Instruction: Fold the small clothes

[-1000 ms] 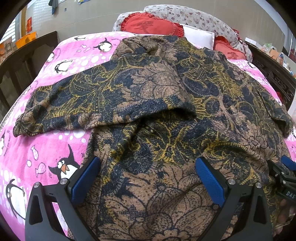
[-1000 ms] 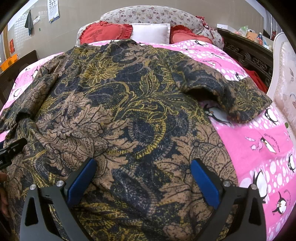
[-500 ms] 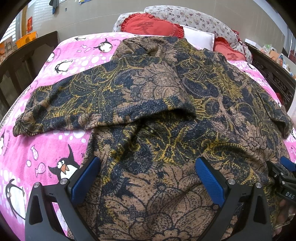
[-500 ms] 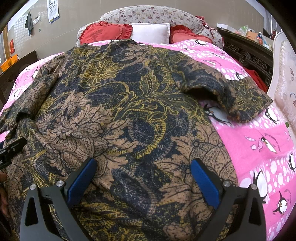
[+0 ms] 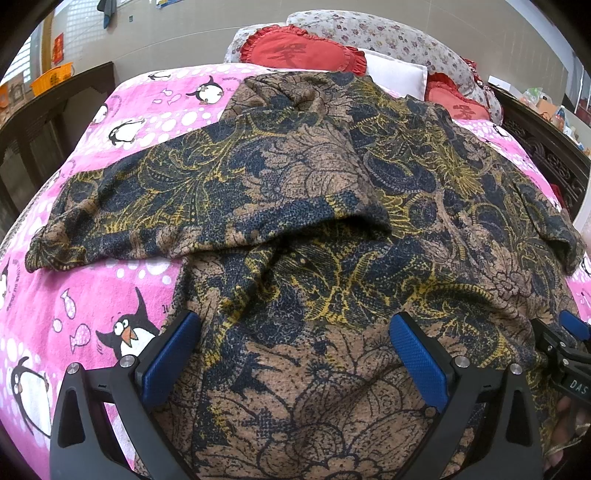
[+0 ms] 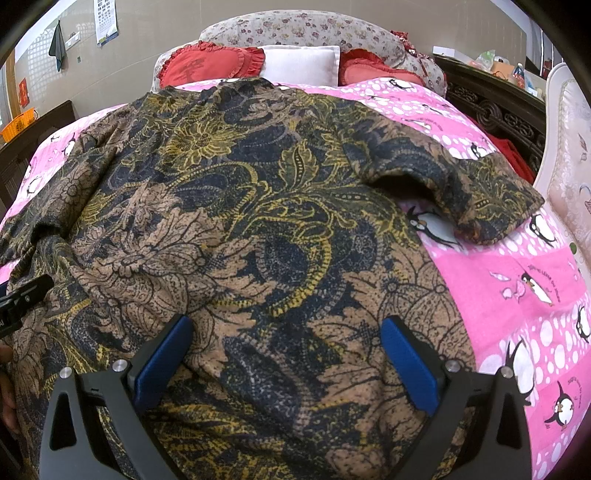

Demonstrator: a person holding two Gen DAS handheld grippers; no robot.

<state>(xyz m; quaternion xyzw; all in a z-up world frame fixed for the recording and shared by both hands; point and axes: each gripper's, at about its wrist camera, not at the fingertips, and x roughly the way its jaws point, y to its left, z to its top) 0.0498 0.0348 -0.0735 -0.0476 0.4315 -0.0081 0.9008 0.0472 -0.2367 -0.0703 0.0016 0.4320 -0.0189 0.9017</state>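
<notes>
Garment (image 5: 314,229): a short-sleeved top in brown, navy and yellow floral print, lying spread over the pink penguin-print bedspread (image 5: 92,295), neckline toward the pillows at 12 o'clock, hem toward the cameras at 6 o'clock.

Left gripper (image 5: 295,350): jaws spread wide, blue pads apart, with the lower body of the garment lying between and beneath them. No cloth is pinched. In the left wrist view, one sleeve (image 5: 166,221) lies flat toward 9 o'clock, its fold edge overlapping the body cloth near centre. The second gripper's black frame shows at 4 o'clock, with fingers of the person's hand (image 5: 561,424) below it.

Right gripper (image 6: 284,354): jaws likewise spread wide over the hem region, nothing clamped. In the right wrist view, the other sleeve (image 6: 472,199) extends toward 2 o'clock, its cuff raised slightly off the bedspread. The cloth bunches in soft wrinkles toward 9 o'clock.

Surroundings: red heart-shaped cushions (image 6: 210,66) and a white pillow (image 6: 301,62) at 12 o'clock against a floral bolster (image 6: 295,31); dark carved bed frame (image 6: 498,114) at 2 o'clock.
</notes>
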